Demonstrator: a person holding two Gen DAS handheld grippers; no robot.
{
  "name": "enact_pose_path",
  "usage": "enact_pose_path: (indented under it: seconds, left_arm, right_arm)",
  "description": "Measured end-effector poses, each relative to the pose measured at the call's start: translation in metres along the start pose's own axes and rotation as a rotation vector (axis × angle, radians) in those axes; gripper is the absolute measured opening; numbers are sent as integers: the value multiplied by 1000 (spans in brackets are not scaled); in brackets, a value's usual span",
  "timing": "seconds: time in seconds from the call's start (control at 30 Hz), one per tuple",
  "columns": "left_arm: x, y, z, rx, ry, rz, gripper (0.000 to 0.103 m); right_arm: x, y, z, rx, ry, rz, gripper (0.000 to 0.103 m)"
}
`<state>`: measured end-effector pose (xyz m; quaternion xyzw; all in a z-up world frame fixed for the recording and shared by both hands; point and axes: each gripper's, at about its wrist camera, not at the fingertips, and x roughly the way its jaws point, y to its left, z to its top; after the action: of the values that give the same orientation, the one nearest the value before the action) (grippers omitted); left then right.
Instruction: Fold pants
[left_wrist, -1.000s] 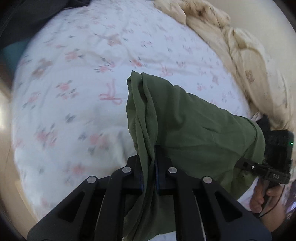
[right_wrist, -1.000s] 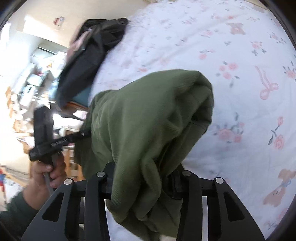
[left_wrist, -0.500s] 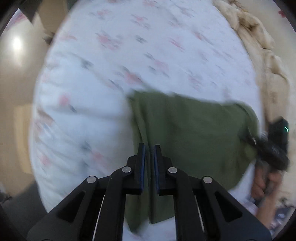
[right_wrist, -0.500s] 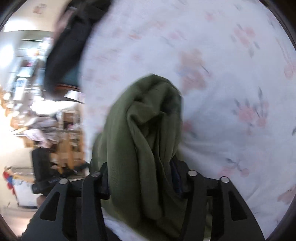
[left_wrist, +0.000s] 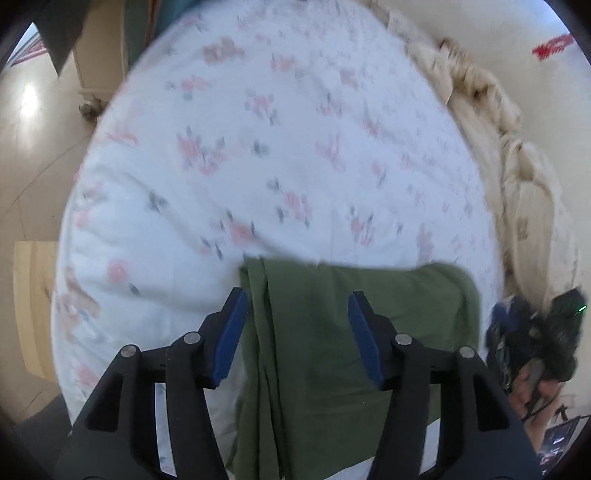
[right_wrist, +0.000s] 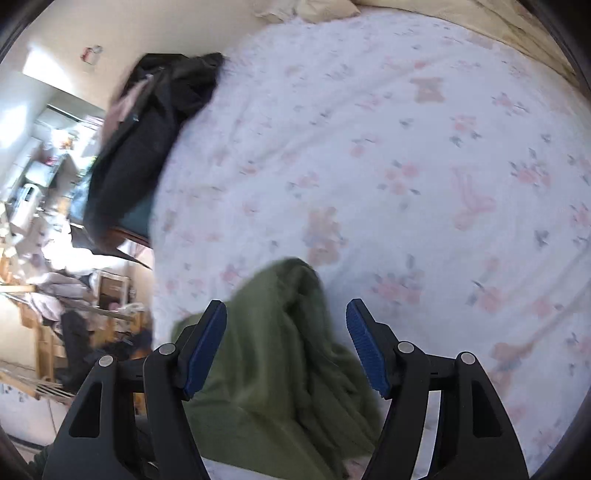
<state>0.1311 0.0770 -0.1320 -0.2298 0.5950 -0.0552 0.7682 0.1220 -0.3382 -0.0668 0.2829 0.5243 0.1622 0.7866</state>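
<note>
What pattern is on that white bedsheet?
The white cotton bedsheet carries pink flowers, bows and small bears; the right wrist view shows it best.

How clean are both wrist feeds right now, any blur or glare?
Left wrist view: floral bedsheet motion-smeared, green pants softer at the edge, floor glare top left. Right wrist view: pants and room clutter smeared, bright window washout; fisheye bends both.

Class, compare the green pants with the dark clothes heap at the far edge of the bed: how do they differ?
The pants are olive green; the heap is nearly black. The pants lie close, between the prongs of the right tool; the heap sits far off, hanging over the bed edge. Both are soft, rumpled cloth.
</note>
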Motion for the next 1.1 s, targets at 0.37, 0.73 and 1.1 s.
enact_pose_path:
  seconds: [0.37, 0.73, 1.1]
  left_arm:
    - [18, -33, -13, 168, -13, 107, 2]
    - [20, -26, 13, 157, -32, 124, 4]
    - [-29, -45, -27, 215, -145, 91, 37]
  right_arm:
    - [51, 32, -16, -206, 129, -97, 3]
    - [68, 2, -18, -147, 186, -150, 2]
    - [15, 71, -44, -372, 93, -125, 8]
